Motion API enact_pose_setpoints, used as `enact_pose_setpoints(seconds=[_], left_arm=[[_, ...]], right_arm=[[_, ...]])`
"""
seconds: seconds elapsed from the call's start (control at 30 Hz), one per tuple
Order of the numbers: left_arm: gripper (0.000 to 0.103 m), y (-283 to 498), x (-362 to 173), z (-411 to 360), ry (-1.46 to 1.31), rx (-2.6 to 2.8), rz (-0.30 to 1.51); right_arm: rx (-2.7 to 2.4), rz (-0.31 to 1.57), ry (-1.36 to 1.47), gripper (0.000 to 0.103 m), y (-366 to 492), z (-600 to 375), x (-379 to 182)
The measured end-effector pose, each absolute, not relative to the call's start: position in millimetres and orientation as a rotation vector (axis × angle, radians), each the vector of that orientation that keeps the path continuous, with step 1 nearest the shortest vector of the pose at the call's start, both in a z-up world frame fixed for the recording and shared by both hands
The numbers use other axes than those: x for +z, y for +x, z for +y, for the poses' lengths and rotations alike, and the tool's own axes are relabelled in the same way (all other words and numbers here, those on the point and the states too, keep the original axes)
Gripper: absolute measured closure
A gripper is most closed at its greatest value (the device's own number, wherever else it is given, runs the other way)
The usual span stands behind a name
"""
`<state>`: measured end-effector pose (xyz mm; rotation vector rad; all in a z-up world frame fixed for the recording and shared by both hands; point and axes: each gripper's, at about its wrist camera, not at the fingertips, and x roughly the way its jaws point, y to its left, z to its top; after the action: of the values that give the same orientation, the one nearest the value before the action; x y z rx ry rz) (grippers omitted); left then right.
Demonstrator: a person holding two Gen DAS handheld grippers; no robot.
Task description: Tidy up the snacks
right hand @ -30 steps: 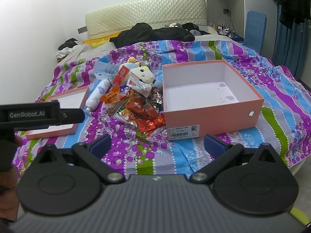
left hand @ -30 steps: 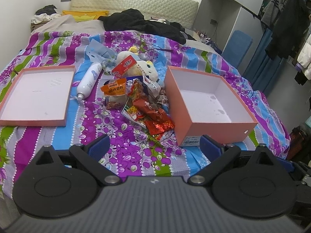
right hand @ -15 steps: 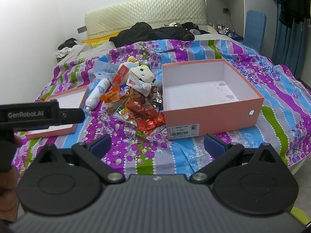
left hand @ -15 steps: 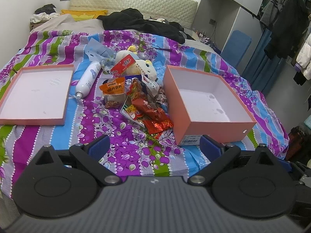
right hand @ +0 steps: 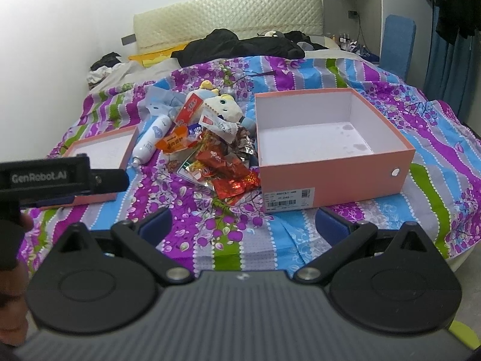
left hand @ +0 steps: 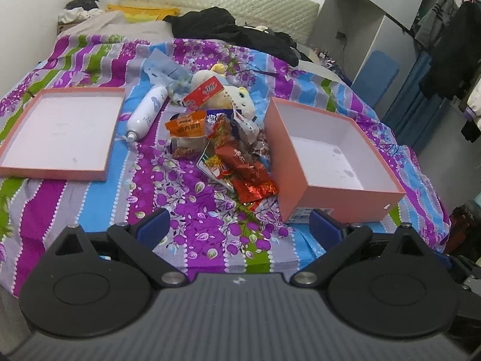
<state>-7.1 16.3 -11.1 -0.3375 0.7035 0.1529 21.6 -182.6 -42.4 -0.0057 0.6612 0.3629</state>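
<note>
Both grippers hang over the near edge of the bed with their blue-padded fingers spread wide and nothing between them: the left gripper (left hand: 239,225) and the right gripper (right hand: 243,224) each frame bare quilt, so neither touches anything yet. Straight ahead of both finger pairs, and well apart from them, lies the snack pile (left hand: 222,147), a loose heap whose long axis runs away from the fingers and a little to the left, from the crinkled red foil packet (left hand: 255,188) at its near end, through the dark red packet (left hand: 240,162) and the orange packet (left hand: 188,128), up to the red-and-white packet (left hand: 204,93) leaning on a plush toy (left hand: 237,97). The near red foil packet lies roughly crosswise, its nearest corner pointing toward the grippers. Just right of the pile, almost touching it, sits the open pink box (left hand: 339,194), empty, its long side running away from the fingers; its shallow lid (left hand: 54,171) lies upturned well to the left, past a white spray bottle (left hand: 147,112) whose nozzle points toward the near edge. In the right wrist view the left gripper's body (right hand: 54,177) shows off to the left, so the right gripper looks about as near to the pile and nearer to the box; a forward reach by it seems the shorter route.
</note>
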Motion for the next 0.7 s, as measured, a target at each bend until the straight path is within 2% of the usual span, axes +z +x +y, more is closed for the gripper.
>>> enact_pose_setpoints(seconds=[0.5, 0.6, 0.7], left_arm=[[0.003, 7, -48, 50, -0.391, 0.203, 0.758], [0.003, 16, -57, 61, -0.405, 0.207, 0.755], [0.003, 27, -69, 79, -0.474, 0.153, 0.75]], right_arm=[[0.355, 0.655, -0.093, 0.0, 39, -151, -70], [0.416, 0.656, -0.095, 0.01, 46, -141, -76], [0.449, 0.648, -0.117, 0.025, 54, -127, -84]])
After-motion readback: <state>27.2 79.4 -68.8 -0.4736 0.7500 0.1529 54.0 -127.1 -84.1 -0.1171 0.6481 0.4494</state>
